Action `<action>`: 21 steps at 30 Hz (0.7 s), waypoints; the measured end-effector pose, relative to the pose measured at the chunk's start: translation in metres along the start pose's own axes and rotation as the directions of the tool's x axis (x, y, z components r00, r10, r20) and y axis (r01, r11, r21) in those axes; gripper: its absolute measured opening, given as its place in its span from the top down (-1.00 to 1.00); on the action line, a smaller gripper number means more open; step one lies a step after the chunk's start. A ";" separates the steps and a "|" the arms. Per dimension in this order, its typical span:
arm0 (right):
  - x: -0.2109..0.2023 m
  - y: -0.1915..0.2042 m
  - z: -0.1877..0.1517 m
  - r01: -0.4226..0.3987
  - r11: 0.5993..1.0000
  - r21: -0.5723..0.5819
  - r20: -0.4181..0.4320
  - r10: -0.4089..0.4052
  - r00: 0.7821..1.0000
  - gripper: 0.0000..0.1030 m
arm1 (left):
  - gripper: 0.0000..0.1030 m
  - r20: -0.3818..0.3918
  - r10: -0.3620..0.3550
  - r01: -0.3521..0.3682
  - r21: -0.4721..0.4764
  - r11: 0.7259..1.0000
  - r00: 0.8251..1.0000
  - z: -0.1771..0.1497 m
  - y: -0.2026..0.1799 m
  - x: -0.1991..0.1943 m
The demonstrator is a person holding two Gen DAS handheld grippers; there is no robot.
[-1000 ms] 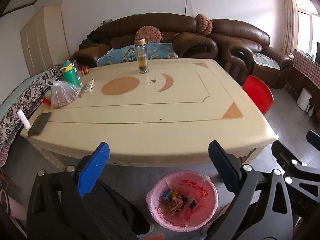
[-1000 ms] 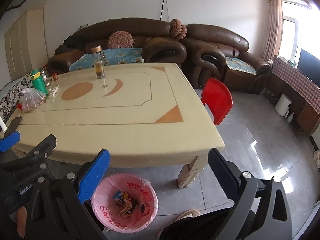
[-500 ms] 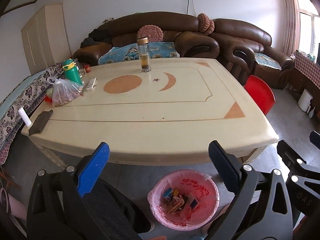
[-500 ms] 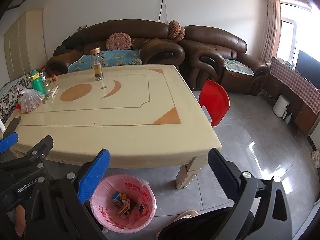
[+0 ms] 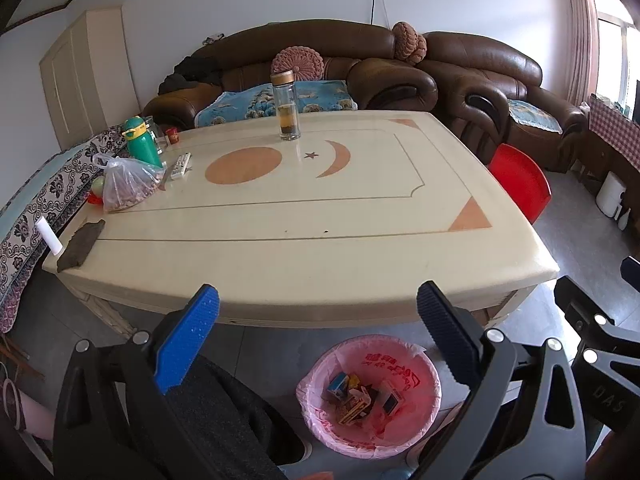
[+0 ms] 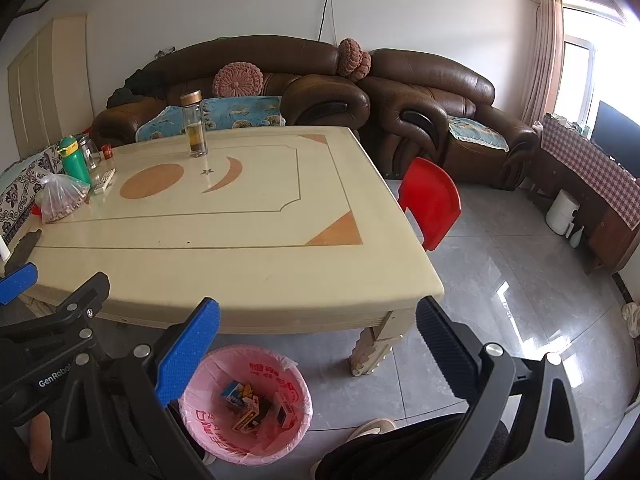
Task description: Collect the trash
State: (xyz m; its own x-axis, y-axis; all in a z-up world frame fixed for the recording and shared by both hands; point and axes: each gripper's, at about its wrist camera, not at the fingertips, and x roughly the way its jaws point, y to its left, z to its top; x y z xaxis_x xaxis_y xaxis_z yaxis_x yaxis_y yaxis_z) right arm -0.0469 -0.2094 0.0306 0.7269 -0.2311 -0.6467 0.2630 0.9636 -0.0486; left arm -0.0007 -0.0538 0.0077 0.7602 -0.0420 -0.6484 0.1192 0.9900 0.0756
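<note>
1. Your left gripper [image 5: 318, 334]: fingers spread wide, holding nothing, above the floor in front of the table [image 5: 360, 256].
2. Your right gripper [image 6: 318, 336]: fingers likewise wide apart, nothing between them.
3. Bin [image 5: 370, 394]: pink-lined, on the floor at the table's near edge, at 6 o'clock in your left view, 7 o'clock in your right.
4. Trash [image 5: 356, 394]: small cartons and wrappers lying inside the bin.
5. Bottle [image 5: 285, 106]: upright on the table, 12 o'clock.
6. Bag [image 5: 126, 184], flask [image 5: 140, 142], remote [image 5: 181, 166]: 10 o'clock, at the table's left edge.
7. Red chair [image 6: 432, 202]: beside the table, 2 o'clock.
</note>
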 end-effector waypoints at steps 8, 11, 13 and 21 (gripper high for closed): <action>0.000 0.000 0.000 0.000 1.000 -0.003 -0.002 0.000 1.000 -0.86 | -0.88 -0.003 -0.001 0.001 0.008 1.000 1.000 -0.001 0.001 0.001; 0.001 0.000 0.000 -0.001 1.000 -0.003 -0.003 0.001 1.000 -0.86 | -0.88 -0.002 -0.001 0.001 0.010 1.000 1.000 -0.002 0.001 0.001; 0.000 0.000 -0.001 0.001 1.000 -0.004 -0.003 -0.001 1.000 -0.86 | -0.88 -0.002 -0.002 0.002 0.011 1.000 1.000 -0.002 0.001 0.002; 0.001 0.001 -0.003 0.001 1.000 -0.007 -0.005 -0.001 1.000 -0.86 | -0.88 -0.004 0.001 -0.001 0.010 1.000 1.000 -0.002 0.002 0.002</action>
State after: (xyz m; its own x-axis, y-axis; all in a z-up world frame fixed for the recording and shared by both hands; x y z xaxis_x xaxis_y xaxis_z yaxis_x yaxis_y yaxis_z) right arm -0.0473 -0.2087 0.0276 0.7235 -0.2311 -0.6505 0.2590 0.9643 -0.0545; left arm -0.0004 -0.0520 0.0045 0.7574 -0.0407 -0.6516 0.1248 0.9887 0.0834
